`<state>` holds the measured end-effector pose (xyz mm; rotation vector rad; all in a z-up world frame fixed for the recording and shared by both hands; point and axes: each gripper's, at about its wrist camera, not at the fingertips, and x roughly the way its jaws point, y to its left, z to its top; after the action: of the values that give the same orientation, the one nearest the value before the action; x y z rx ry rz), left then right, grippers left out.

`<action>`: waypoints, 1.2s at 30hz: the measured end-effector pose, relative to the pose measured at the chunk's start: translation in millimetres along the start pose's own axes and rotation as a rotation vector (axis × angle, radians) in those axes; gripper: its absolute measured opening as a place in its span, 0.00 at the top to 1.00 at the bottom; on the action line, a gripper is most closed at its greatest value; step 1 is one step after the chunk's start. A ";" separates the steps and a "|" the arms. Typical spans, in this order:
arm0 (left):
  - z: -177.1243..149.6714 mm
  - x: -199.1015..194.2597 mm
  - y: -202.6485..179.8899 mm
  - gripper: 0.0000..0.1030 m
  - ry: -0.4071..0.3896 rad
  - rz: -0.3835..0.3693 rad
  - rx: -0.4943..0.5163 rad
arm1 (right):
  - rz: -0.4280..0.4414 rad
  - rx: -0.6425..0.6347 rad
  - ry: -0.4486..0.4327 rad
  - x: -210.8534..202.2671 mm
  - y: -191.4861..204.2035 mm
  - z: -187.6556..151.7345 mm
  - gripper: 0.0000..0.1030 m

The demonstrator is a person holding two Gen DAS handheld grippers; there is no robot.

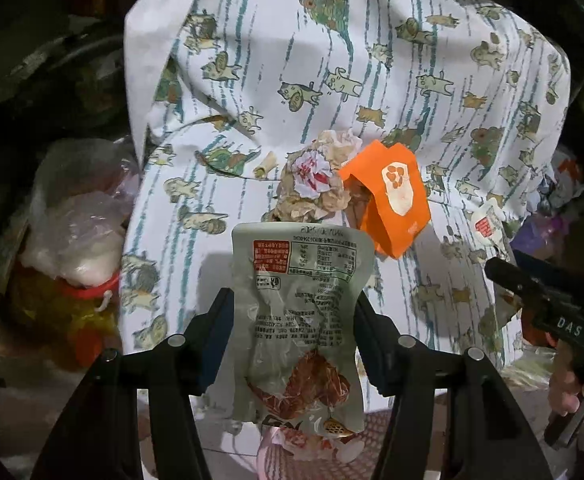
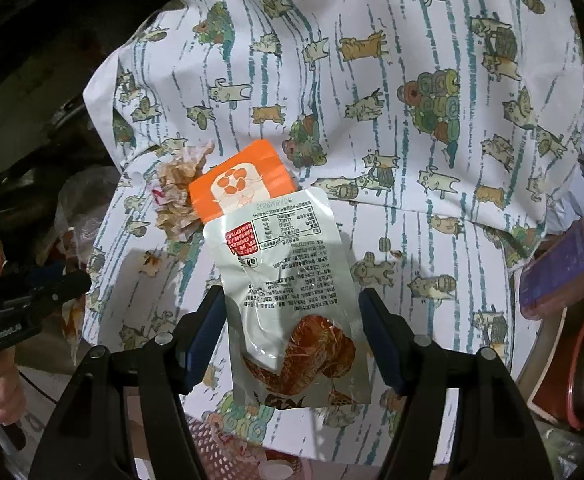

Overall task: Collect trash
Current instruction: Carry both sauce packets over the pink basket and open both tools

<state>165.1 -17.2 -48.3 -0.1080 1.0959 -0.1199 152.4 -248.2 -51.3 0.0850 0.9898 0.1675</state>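
— While both tools are loaded, what worries you?

— The grip. The left gripper is closed on a snack pouch, but only across its width, pads pressing the two side edges. That pouch sits lower centre of the left view, apparently lifted clear of the cat-print cloth. The right gripper clamps a second pouch the same way, centre of its own view.

— So they could slip?

— I'd say so. Thin, shiny film squeezed edge to edge tends to buckle, and once it bows the pads lose their hold. A quick swing or tilt might drop either pouch back on the cloth.

— Where should they go?

— Probably the pink perforated basket, peeking in at the bottom edge of both views. It is mostly hidden behind the fingers, so a release could miss its rim.

— Anything else left?

— An orange packet and crumpled paper, touching each other mid-frame just above the pouch. Two hands this close together could also bump over the basket.
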 end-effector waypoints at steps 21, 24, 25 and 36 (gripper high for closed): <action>-99.7 -159.8 -48.5 0.41 -0.163 -0.085 0.054 | 0.440 0.260 0.017 -120.1 36.3 -87.7 0.35; -116.5 -140.6 -43.2 0.41 -0.074 -0.130 0.011 | 0.428 0.276 0.052 -113.4 38.0 -106.1 0.35; -121.1 -129.7 -41.0 0.41 -0.032 -0.143 -0.004 | 0.429 0.285 0.074 -107.5 38.4 -112.0 0.35; -155.3 -26.0 -20.4 0.41 0.267 -0.123 -0.099 | 0.336 0.362 0.362 -10.9 21.2 -164.5 0.35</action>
<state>14.1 -37.8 -92.8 -0.2541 1.3625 -0.1948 6.7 -230.0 -129.2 0.5703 1.3565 0.3173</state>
